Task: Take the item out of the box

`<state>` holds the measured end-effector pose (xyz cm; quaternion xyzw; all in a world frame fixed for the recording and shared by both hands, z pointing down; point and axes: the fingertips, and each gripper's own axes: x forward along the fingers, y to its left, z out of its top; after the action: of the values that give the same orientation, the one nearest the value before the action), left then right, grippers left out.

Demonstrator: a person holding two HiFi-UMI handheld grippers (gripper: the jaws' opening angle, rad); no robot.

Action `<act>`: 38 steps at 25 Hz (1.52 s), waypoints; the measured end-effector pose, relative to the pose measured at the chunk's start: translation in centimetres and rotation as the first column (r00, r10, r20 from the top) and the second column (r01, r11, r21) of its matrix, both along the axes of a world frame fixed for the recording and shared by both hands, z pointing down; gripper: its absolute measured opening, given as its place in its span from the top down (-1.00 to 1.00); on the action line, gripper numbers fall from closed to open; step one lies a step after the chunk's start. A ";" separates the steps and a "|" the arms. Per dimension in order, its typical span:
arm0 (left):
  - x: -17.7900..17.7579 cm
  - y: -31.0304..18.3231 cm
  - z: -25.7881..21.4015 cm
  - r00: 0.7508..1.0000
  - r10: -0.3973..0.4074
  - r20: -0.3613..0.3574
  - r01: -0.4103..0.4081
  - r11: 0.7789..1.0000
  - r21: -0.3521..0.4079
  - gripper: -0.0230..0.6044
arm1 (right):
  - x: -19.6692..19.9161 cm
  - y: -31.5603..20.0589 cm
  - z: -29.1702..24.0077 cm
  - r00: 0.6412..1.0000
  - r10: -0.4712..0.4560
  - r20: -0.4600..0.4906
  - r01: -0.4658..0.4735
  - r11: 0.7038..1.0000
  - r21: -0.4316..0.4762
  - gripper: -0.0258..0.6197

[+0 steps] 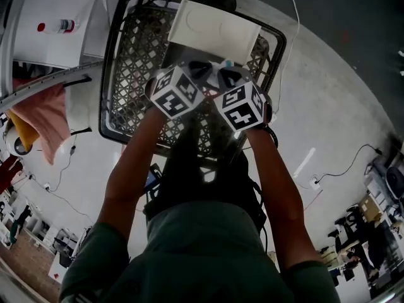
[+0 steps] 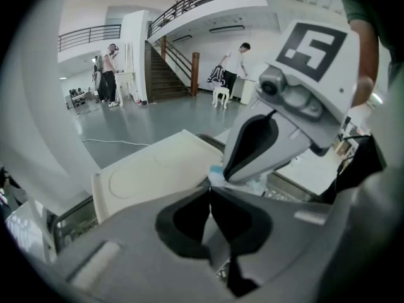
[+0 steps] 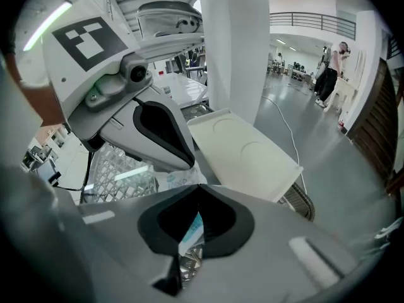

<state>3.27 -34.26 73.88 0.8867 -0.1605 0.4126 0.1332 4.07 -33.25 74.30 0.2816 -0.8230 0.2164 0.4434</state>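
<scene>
A glossy pale grey floor (image 1: 328, 100) of an open hall lies under a black lattice plastic basket (image 1: 111, 74); a flat white rectangular lid (image 1: 214, 30) with shallow round embossments rests across its far rim; the left gripper (image 2: 209, 186) and right gripper (image 3: 199, 186), tip to tip, are both clenched on a crinkly translucent blue-printed packet (image 3: 172, 180) above the basket.

Grey floor (image 1: 334, 87). Black lattice basket (image 1: 118, 68) stands directly on it, upright. White box (image 1: 214, 29) rests tilted at basket's far end, on rim. Thin cable (image 1: 341, 169) trails over floor to right, well apart from basket.
</scene>
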 end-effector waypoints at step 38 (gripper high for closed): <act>-2.2 4.1 -34.3 0.986 0.002 -0.164 0.082 0.858 0.506 0.92 | -1.9 3.9 -33.7 0.975 -0.072 0.210 -0.037 0.879 0.475 0.91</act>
<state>1.03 -30.13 39.59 0.9167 -0.2714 0.2803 -0.0859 2.14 -29.32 40.55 0.3484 -0.8975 0.0336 0.2684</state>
